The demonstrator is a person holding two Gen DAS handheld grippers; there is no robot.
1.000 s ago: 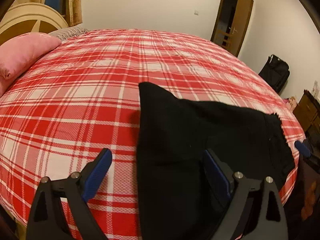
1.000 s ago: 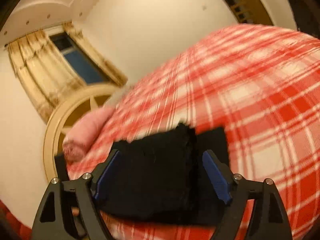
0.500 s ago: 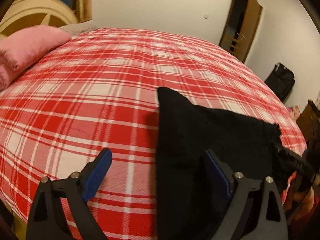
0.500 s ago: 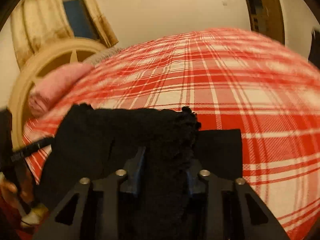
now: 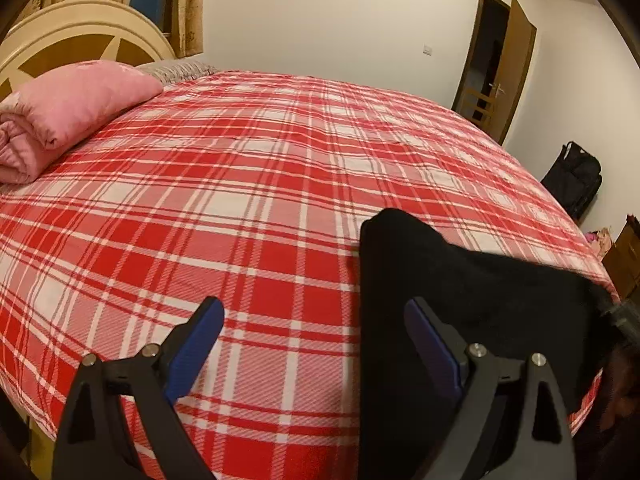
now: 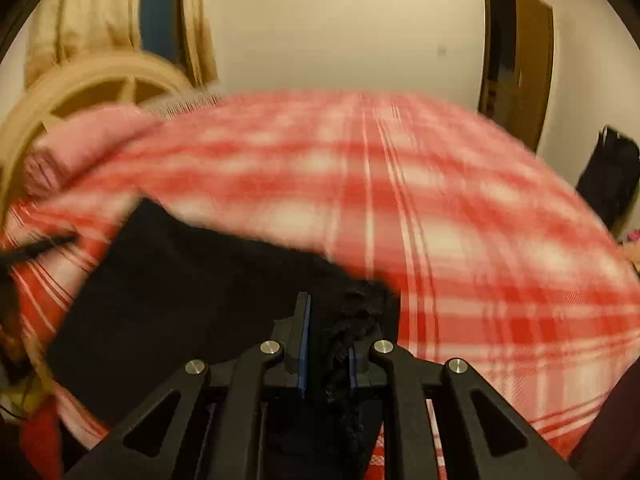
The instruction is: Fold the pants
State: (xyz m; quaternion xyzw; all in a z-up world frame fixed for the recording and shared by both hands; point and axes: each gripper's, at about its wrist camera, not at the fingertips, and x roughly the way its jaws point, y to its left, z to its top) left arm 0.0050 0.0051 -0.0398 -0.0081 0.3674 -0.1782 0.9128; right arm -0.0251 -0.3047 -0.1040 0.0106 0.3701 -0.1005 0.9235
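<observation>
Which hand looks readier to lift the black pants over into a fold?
Probably the right: the right gripper has just been closing and pinches the black pants at their edge. The left gripper is open, holding nothing.

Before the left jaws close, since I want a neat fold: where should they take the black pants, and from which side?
Probably the pants' near left corner, coming in from the bare plaid bedspread. That straight edge lies flat by the open left gripper; the right gripper, jaws just closing, already pinches the frayed corner.
</observation>
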